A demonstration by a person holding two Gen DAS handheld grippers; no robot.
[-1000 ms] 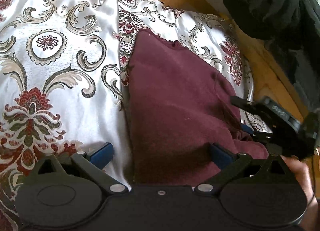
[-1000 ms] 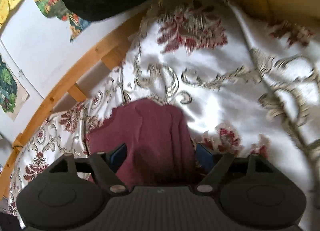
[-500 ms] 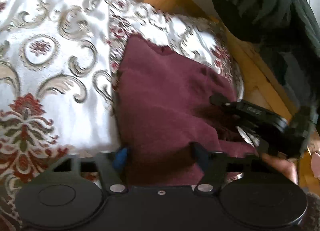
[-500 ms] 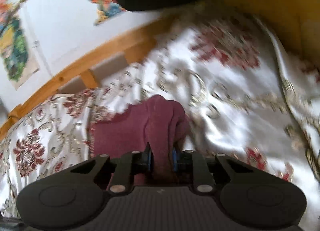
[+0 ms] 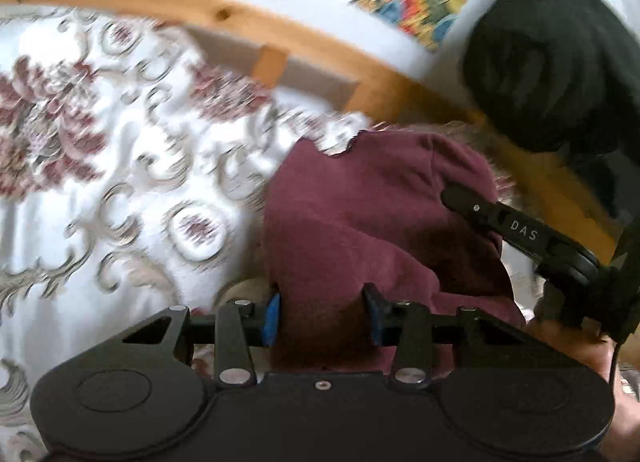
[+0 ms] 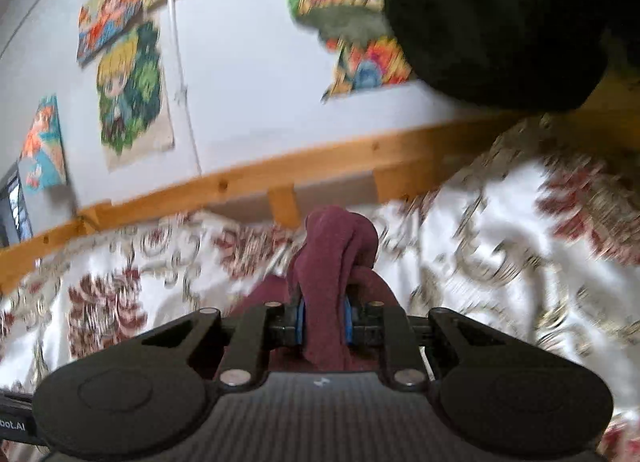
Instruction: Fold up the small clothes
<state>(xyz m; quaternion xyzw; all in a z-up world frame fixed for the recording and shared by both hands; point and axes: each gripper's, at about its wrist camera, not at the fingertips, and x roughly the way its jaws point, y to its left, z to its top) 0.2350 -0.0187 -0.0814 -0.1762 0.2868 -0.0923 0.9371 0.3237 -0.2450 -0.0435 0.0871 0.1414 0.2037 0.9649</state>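
Observation:
A maroon garment (image 5: 360, 222) lies on a white bedspread with red and gold flowers (image 5: 100, 182). My left gripper (image 5: 322, 316) is closed part way on the garment's near edge, with cloth bunched between its blue pads. My right gripper (image 6: 323, 320) is shut tight on a bunched fold of the same garment (image 6: 336, 246) and holds it lifted off the bed. The right gripper's black body also shows in the left wrist view (image 5: 520, 230), over the garment's right side.
A wooden bed rail (image 6: 240, 186) runs along the far edge of the bed, with a white wall and colourful pictures (image 6: 132, 90) behind it. A dark garment (image 5: 560, 62) hangs at the upper right. The bedspread extends widely to the left.
Both grippers have closed on the maroon garment. The right one shut first and lifted its fold; the left narrowed onto the near edge. Both views have tilted up towards the wall.

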